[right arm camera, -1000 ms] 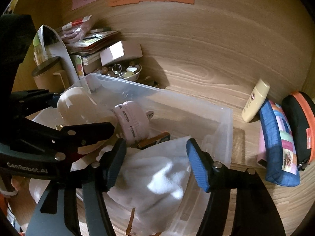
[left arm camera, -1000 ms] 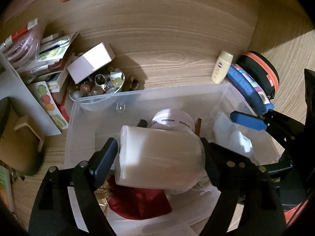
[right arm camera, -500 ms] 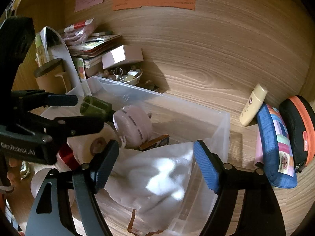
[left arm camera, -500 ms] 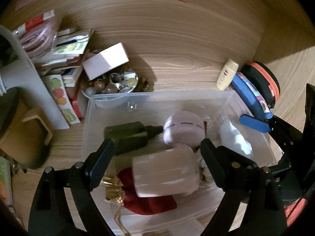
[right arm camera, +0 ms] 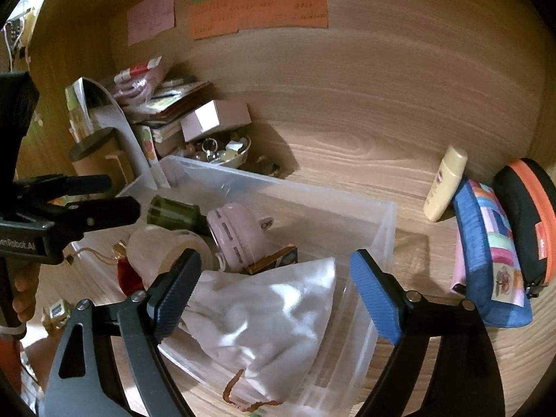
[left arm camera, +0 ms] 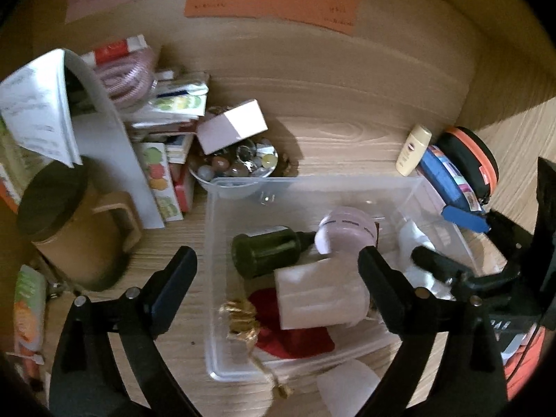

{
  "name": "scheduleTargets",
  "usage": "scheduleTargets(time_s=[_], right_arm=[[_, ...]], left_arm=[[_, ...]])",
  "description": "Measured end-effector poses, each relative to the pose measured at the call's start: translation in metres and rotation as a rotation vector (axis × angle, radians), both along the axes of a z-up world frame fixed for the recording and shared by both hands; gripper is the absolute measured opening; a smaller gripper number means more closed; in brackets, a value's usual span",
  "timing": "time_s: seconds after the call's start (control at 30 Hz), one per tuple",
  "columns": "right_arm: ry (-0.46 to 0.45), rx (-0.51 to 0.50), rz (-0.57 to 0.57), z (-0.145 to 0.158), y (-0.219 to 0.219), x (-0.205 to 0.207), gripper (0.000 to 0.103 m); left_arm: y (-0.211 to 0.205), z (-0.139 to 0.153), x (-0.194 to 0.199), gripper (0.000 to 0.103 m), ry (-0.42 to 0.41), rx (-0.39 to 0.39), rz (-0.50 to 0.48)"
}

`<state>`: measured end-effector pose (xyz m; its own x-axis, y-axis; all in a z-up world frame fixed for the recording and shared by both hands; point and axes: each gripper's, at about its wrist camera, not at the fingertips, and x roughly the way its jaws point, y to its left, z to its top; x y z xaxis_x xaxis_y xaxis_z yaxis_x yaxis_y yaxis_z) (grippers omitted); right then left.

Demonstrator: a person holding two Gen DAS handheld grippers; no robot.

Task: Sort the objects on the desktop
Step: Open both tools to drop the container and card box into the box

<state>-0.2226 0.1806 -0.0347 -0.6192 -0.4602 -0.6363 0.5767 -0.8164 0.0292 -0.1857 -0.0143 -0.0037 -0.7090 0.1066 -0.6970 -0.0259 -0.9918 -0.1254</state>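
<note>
A clear plastic bin [left arm camera: 312, 182] [right arm camera: 385, 229] sits on the wooden desk. In it lie a white cylinder jar [left arm camera: 319, 295] [right arm camera: 163, 250], a dark green bottle [left arm camera: 267, 250] [right arm camera: 173, 213], a pink round case [left arm camera: 347, 231] [right arm camera: 236, 232], a red pouch [left arm camera: 295, 340] and a white bag [right arm camera: 264, 312]. My left gripper [left arm camera: 278, 278] is open and empty above the bin's left part. My right gripper [right arm camera: 274, 285] is open and empty over the white bag; it also shows in the left wrist view [left arm camera: 465, 219].
A bowl of beads [left arm camera: 236, 166], a pink box [left arm camera: 231, 130] and stacked packets [left arm camera: 166, 111] crowd the back left. A brown canister [left arm camera: 69, 229] stands left. A cream bottle [left arm camera: 413, 149] [right arm camera: 446, 182], a blue pouch [right arm camera: 490, 253] and an orange-black case [right arm camera: 528, 215] lie right.
My left gripper opened and let go of the white jar, which now lies in the bin. The left gripper then pulled up and back. The right gripper stayed open.
</note>
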Motion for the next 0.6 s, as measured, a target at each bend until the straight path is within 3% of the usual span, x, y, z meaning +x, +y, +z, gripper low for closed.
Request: scheduleTargets(time_s=[0.27, 0.6], right_arm=[[0.044, -0.007, -0.031, 0.021, 0.011, 0.021, 0.088], [0.058, -0.015, -0.09, 0.025, 0.026, 0.052, 0.096]], left_arm=[[-0.01, 0.011, 0.028, 0.097, 0.051, -0.02, 0.005], [-0.022, 0.008, 0.065, 0.098, 0.07, -0.033, 0.012]])
